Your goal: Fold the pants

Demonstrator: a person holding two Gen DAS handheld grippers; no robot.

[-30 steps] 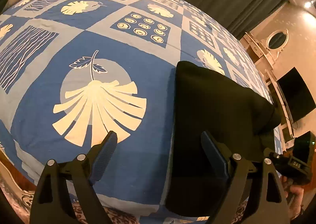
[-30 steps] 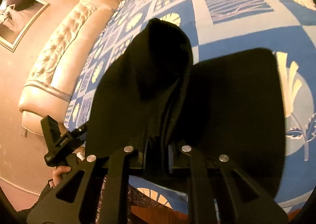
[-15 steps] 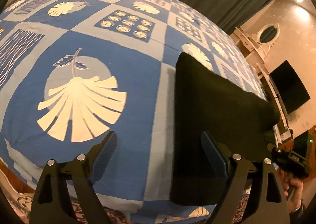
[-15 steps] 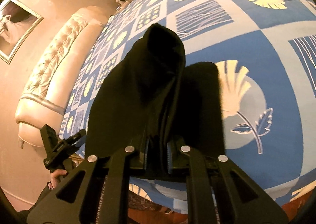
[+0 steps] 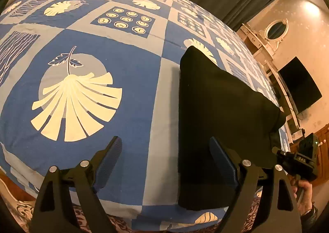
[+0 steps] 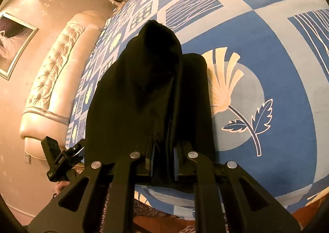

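Black pants (image 6: 148,89) hang pinched in the clenched right claw (image 6: 163,163), lifted over the bedspread (image 5: 123,68) for folding, while the left claw (image 5: 164,159) waits released, empty.

Left tongs (image 5: 165,161): black angular arms, silver screws, ribbed dark-blue pads (image 5: 109,157). Right tongs (image 6: 163,161): the same black arms, silver screws, blue pads.
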